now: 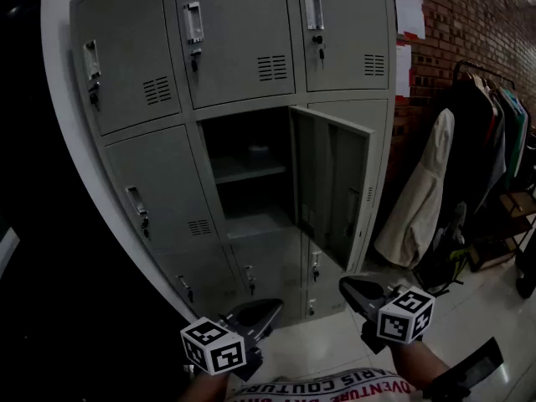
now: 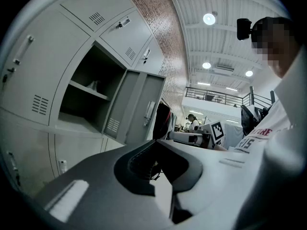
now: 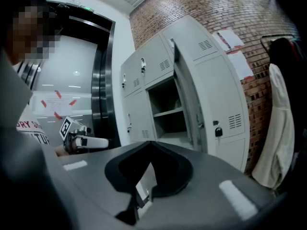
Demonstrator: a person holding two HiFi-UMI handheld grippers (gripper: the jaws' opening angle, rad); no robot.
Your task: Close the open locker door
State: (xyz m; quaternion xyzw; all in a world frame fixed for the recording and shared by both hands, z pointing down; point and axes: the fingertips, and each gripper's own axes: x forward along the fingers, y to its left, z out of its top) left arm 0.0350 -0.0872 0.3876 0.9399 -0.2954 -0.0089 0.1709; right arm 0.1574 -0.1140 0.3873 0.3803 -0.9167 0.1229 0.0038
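Well beyond the left gripper (image 1: 270, 308) and right gripper (image 1: 347, 285), both seemingly pinched together, locker door (image 1: 331, 182) stands open.

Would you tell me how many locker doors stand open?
1: the door in the middle row, swung out to the right. The rest in view look shut; lower ones are partly hidden.

One open locker door (image 1: 331, 182), two grippers — left (image 1: 261, 312), right (image 1: 355, 288) — one white coat (image 1: 419, 203)
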